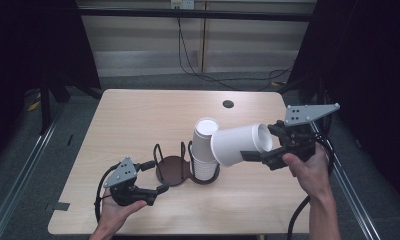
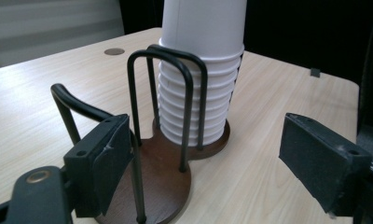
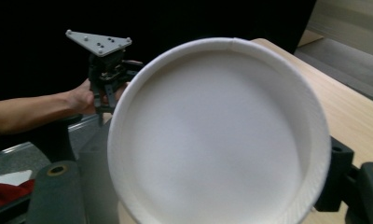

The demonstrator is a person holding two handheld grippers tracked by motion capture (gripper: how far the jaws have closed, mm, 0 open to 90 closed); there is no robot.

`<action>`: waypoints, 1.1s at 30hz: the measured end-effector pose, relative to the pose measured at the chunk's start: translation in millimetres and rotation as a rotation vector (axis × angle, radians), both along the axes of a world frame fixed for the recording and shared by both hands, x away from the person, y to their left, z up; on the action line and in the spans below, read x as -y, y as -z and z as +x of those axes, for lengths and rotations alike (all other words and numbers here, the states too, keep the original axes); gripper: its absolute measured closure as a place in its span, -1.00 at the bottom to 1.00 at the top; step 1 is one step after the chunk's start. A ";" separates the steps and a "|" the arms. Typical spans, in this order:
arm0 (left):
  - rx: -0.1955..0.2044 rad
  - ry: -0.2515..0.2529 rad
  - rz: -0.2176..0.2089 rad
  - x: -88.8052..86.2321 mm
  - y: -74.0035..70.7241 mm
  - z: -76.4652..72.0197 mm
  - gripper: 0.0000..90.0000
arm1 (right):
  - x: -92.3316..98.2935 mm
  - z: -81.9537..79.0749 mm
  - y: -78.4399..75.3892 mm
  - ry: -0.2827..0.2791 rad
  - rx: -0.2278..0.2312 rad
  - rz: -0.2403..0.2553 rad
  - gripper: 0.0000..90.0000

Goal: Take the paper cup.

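Observation:
A black wire cup holder with two round brown bases stands mid-table. Its right ring holds a tall stack of white paper cups; its left ring stands empty. My right gripper is shut on a single white cup, held on its side just right of the stack's top, bottom toward the stack. In the right gripper view this cup's open mouth faces the camera. My left gripper is open low at the holder's left side. In the left gripper view its jaws straddle the holder's base, the left pad beside a wire loop.
A small dark round hole sits near the table's far edge. Bare wooden tabletop lies behind and left of the holder. Cables trail on the floor beyond the table. Dark frames stand at both sides.

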State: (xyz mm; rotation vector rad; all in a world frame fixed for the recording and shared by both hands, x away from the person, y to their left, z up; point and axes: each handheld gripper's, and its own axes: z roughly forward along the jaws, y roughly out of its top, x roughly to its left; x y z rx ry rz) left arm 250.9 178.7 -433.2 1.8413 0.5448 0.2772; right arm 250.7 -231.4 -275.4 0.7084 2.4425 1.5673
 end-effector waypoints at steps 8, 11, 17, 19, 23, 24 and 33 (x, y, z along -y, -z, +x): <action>0.000 0.043 -0.007 3.9 -1.2 -4.6 -0.65 | -5.7 -8.3 22.2 -0.014 -0.022 0.018 -0.49; 0.007 0.060 -0.010 6.1 -2.3 -6.4 -0.65 | -9.2 -10.6 30.8 -0.022 -0.037 0.021 -0.49; 0.029 0.108 -0.005 13.5 -12.9 -18.3 -0.65 | -14.7 -16.7 44.7 -0.030 -0.048 0.021 -0.49; 0.032 0.117 -0.013 15.5 -15.1 -19.1 -0.65 | -18.9 -17.7 49.8 -0.048 -0.058 0.019 -0.49; 0.035 0.146 -0.030 21.0 -17.8 -20.6 -0.65 | -27.2 -17.7 60.1 -0.064 -0.070 0.016 -0.49; 0.035 0.151 -0.032 21.8 -18.1 -20.7 -0.65 | -28.9 -17.5 62.0 -0.065 -0.070 0.023 -0.49; 0.045 0.174 -0.041 28.1 -20.1 -19.6 -0.65 | -48.2 -14.3 80.8 -0.109 -0.105 0.013 -0.49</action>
